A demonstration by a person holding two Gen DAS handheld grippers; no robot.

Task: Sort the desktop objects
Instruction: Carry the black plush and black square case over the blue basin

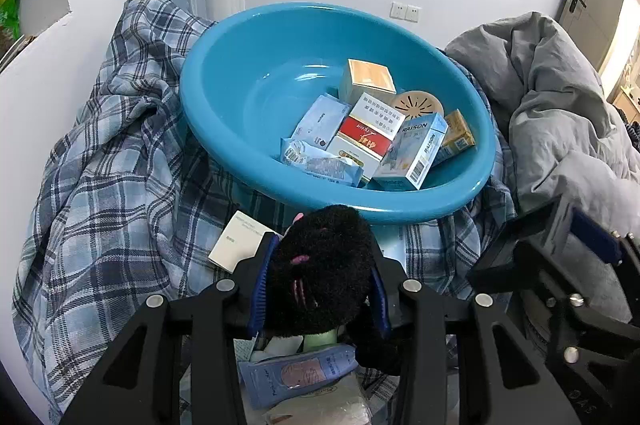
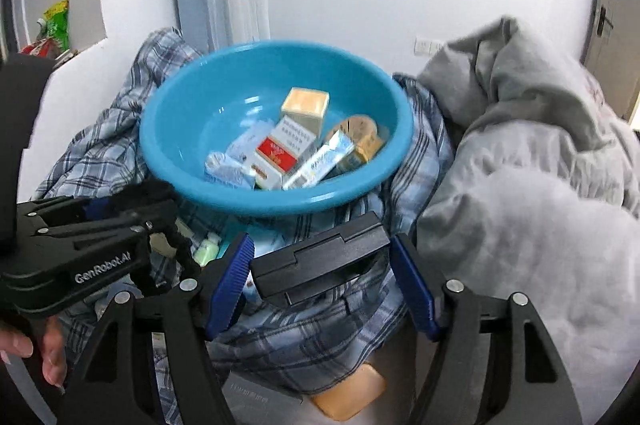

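Item: black plush toy (image 1: 320, 265), pinched in my left gripper (image 1: 318, 285). Right gripper (image 2: 322, 285), clamped on a black box (image 2: 320, 265). Destination: blue basin (image 1: 224, 113) beyond; I judged lifting clear of its rim best.

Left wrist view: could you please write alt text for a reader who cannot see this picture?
The left gripper clamps a black plush toy just in front of a blue basin that holds several small boxes and packets. The basin sits on a blue plaid cloth, with a grey quilt to the right and part of the right gripper at the right edge.
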